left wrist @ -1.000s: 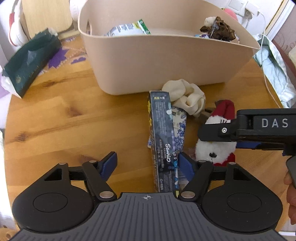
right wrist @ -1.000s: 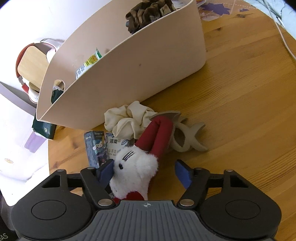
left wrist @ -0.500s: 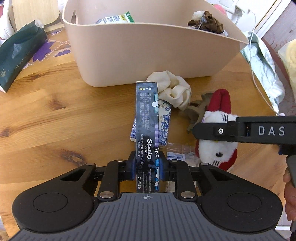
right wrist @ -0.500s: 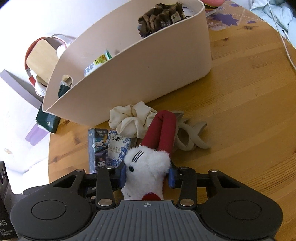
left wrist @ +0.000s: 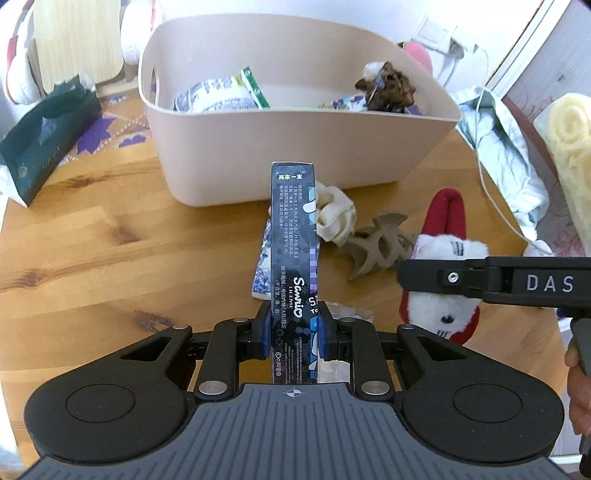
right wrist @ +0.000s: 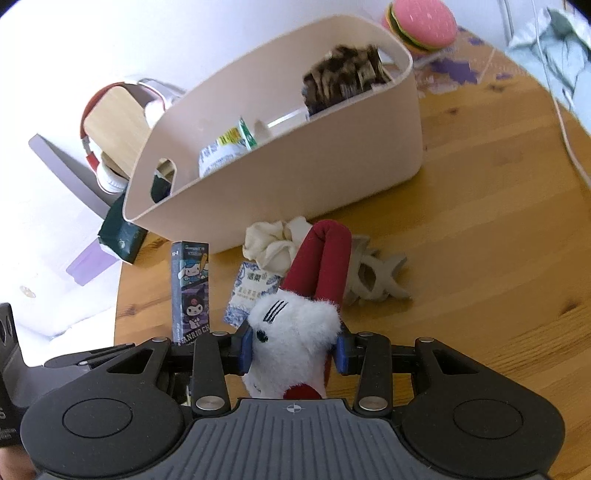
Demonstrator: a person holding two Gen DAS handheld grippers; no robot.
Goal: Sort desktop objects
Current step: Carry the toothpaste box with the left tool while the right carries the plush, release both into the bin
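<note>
My left gripper (left wrist: 293,338) is shut on a long dark Sanrio box (left wrist: 293,251), held above the wooden table and pointing at the beige bin (left wrist: 295,155). The box also shows in the right wrist view (right wrist: 190,291). My right gripper (right wrist: 293,349) is shut on a white plush toy with red ears (right wrist: 295,332), lifted off the table; the toy shows in the left wrist view (left wrist: 443,266). On the table before the bin (right wrist: 295,173) lie a cream scrunchie (left wrist: 334,218), a taupe hair claw (left wrist: 376,243) and a blue-patterned tissue pack (right wrist: 251,295).
The bin holds a snack bag (left wrist: 218,96) and a brown scrunchie (left wrist: 388,86). A dark green tissue pack (left wrist: 44,136) lies at the left. A white cable (left wrist: 491,184) and pale cloth (left wrist: 506,147) lie at the right. A burger toy (right wrist: 421,26) sits behind the bin.
Both grippers closed, the left on the Sanrio box and the right on the plush toy, then lifted them off the table. The bin's inside now shows more.
</note>
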